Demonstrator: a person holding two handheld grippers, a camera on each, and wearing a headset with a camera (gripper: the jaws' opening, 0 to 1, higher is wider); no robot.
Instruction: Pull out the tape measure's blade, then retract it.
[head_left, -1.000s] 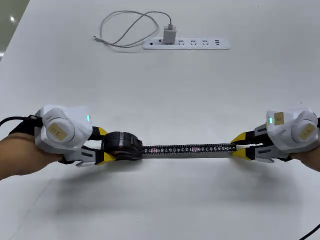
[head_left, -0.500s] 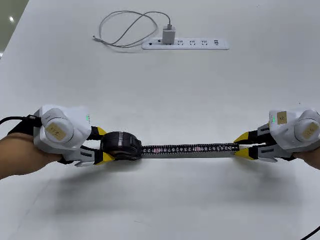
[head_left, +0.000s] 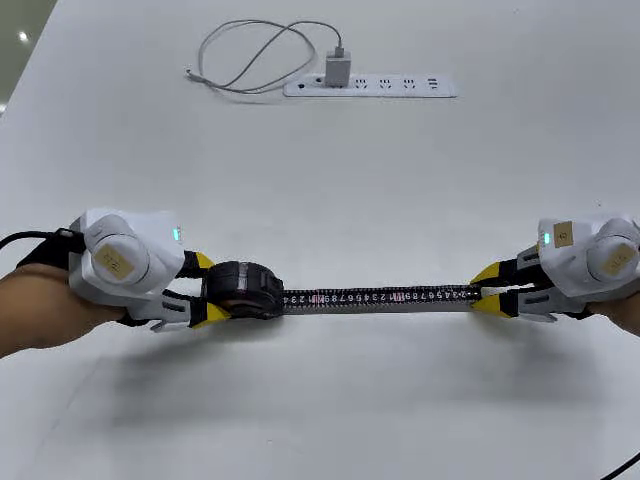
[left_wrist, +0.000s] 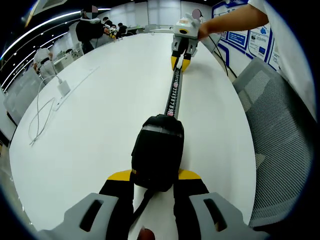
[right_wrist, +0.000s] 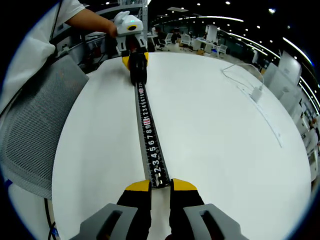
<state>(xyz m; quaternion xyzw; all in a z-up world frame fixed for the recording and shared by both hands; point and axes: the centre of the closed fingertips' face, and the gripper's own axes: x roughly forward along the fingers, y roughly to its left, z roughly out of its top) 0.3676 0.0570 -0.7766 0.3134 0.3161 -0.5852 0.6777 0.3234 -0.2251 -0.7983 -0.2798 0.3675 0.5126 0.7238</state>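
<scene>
Left hand-held gripper (head_left: 210, 290) clamps tape measure (head_left: 245, 290); right hand-held gripper (head_left: 486, 290) pinches blade (head_left: 380, 296); power strip (head_left: 400, 87) well apart.

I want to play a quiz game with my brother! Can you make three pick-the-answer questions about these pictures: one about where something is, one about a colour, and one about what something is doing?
1. Where does the power strip lie?
A. on the floor
B. on the table, far beyond the tape measure
C. on a shelf

2. What colour is the tape measure's case?
A. red
B. white
C. black

3. How is the blade now?
A. pulled out, stretched between the left gripper and the right gripper
B. wound fully in
C. snapped in two

Answers:
1 B: the head view shows it near the table's far edge.
2 C: the case in the left gripper's jaws is black.
3 A: the left gripper holds the case, the right gripper pinches the blade's tip, and the numbers run in a line between them.
</scene>
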